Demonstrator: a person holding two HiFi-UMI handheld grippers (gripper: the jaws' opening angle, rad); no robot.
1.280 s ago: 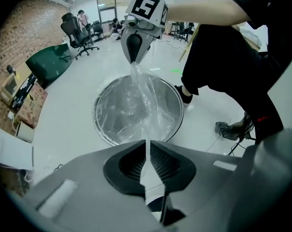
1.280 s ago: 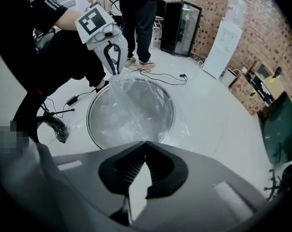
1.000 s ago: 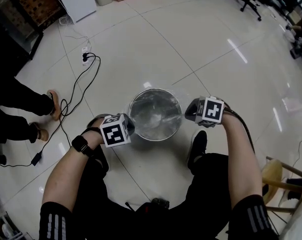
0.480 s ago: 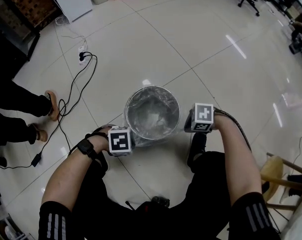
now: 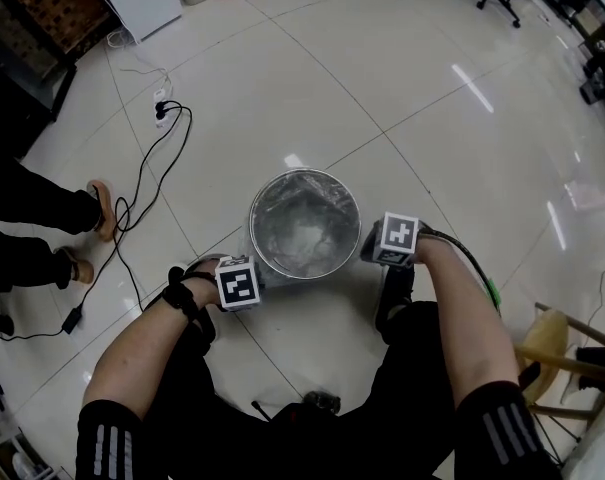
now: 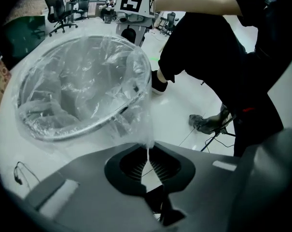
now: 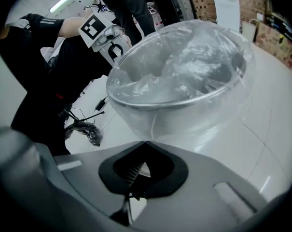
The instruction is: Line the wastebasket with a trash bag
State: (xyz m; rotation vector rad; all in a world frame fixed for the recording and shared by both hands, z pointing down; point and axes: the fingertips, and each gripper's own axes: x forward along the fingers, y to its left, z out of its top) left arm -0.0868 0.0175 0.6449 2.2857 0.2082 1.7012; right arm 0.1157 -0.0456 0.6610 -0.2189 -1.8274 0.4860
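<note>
A round metal wastebasket (image 5: 304,180) stands on the tiled floor between my feet. A clear trash bag (image 5: 302,230) lines it, and its film is folded out over the rim (image 6: 83,129). My left gripper (image 5: 254,276) is low at the basket's near-left side, shut on a pinch of the bag's edge (image 6: 146,146), which stretches down from the rim. My right gripper (image 5: 374,246) is at the near-right side, also shut, with the film (image 7: 184,124) tapering down the basket's wall into its jaws.
A black cable and power strip (image 5: 160,118) trail across the floor at the left, near another person's feet (image 5: 100,208). A wooden stool (image 5: 550,346) stands at the right. A crumpled plastic wrapper (image 7: 84,129) lies on the floor behind me.
Both grippers have sunk beside the basket and drawn toward me, pulling the bag's edge further down over the rim.
</note>
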